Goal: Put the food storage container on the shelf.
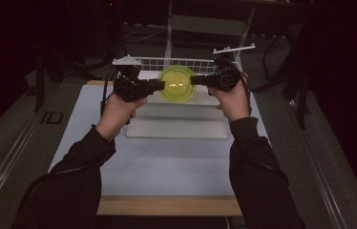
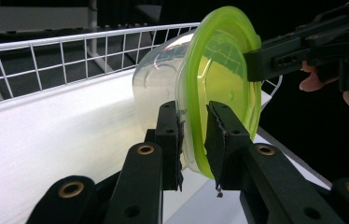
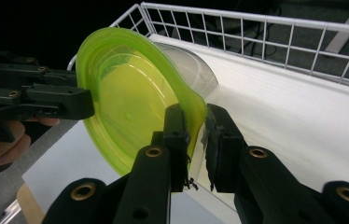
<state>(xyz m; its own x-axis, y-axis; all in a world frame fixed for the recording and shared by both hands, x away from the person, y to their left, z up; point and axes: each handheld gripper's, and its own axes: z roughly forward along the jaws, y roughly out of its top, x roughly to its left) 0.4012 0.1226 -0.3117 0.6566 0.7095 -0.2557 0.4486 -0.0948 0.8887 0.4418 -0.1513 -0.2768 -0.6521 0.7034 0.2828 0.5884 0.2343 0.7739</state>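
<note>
A clear plastic container with a yellow-green lid (image 1: 176, 83) is held on its side above the white wire basket (image 1: 186, 62), lid facing the person. My left gripper (image 1: 162, 86) grips its left rim and my right gripper (image 1: 193, 80) its right rim. In the left gripper view my jaws (image 2: 193, 109) straddle the lid's lower edge (image 2: 219, 79), pads against it, with the right gripper (image 2: 252, 65) clamped on the far rim. In the right gripper view my jaws (image 3: 195, 114) pinch the lid's edge (image 3: 126, 107), and the left gripper (image 3: 86, 100) holds the opposite side.
The wire basket (image 3: 256, 32) has a white floor and low mesh walls (image 2: 70, 56). It stands at the far end of a white mat (image 1: 167, 167) on a wooden table (image 1: 167, 206). Dark floor and table legs lie beyond.
</note>
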